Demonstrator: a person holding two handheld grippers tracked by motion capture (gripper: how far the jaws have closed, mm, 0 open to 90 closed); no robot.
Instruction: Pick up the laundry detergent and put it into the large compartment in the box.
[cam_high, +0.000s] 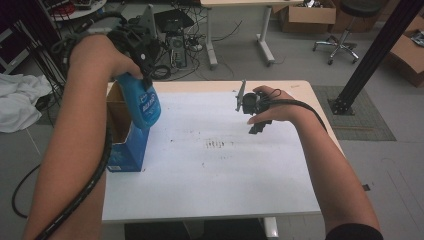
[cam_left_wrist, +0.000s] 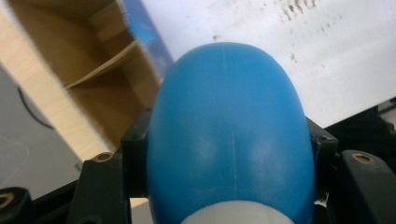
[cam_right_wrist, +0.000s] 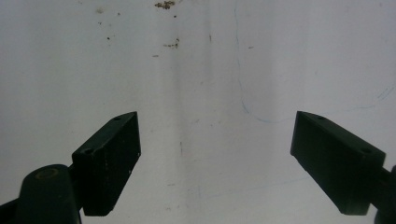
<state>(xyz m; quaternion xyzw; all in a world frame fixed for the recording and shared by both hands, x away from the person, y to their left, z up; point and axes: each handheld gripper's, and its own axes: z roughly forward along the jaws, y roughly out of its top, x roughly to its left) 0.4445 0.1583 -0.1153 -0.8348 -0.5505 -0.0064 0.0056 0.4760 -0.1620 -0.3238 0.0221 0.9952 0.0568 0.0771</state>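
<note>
From above: a person works at a white table (cam_high: 215, 170), forearms entering from the bottom of the view. The left hand-held gripper (cam_high: 142, 75), raised over the table's left edge, grips a blue bottle (cam_high: 142, 102) bearing a white label; the bottle hangs bottom-down and tilted just above an open blue cardboard box (cam_high: 125, 145) that stands at the table's left side, its brown interior exposed. A black ribbed cable (cam_high: 85, 190) trails down along the left forearm. Toward the far middle of the table, the right hand-held gripper (cam_high: 257, 125) is held low over the bare surface, a grey plate rising from its top. Faint dark marks (cam_high: 215, 145) dot the tabletop between the two arms. Behind the table lie a grey floor, cardboard boxes, a stool and tangled wires.

Left gripper view: the blue bottle (cam_left_wrist: 231, 135) sits clamped between the two black jaws, which press on its sides. Its rounded bottom points away from the camera, with a white part (cam_left_wrist: 233, 215) at the lower edge. Beyond it, the box's open brown interior (cam_left_wrist: 93, 84) and the white table (cam_left_wrist: 336, 65).

Right gripper view: the right hand-held gripper (cam_right_wrist: 215, 158) has its jaws spread wide apart with nothing between them, over the scuffed white table (cam_right_wrist: 210, 70).
</note>
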